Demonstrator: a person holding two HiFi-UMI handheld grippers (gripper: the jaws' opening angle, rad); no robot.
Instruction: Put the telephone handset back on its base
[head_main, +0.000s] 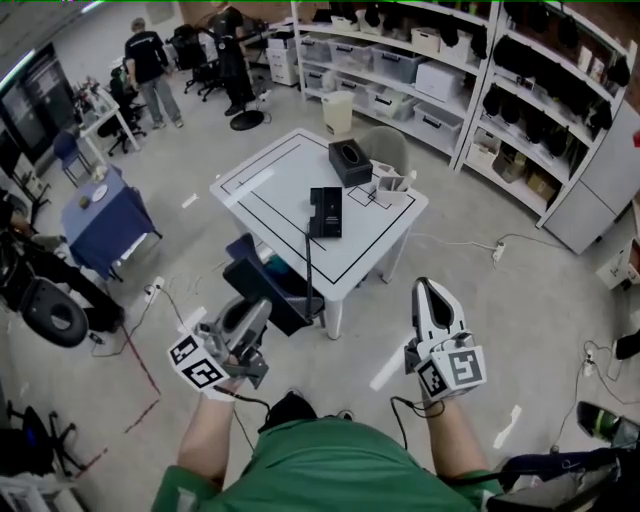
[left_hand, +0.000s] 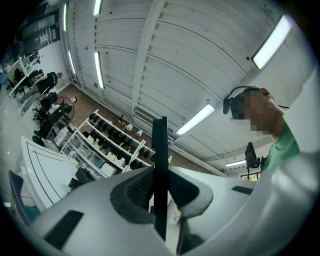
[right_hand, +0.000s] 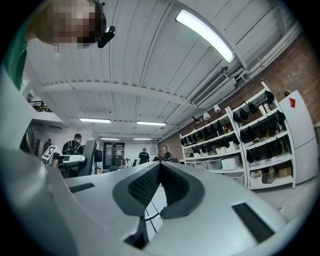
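Table (head_main: 270, 180) ahead; level left gripper (head_main: 257, 313) pinches black strip (left_hand: 160, 160); right gripper (head_main: 428, 289) closed.

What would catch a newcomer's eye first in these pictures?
The white table ahead, with a black telephone near its middle. Nearer, the left gripper has its jaws closed on a thin black strip, while the right gripper has its jaws together, empty.
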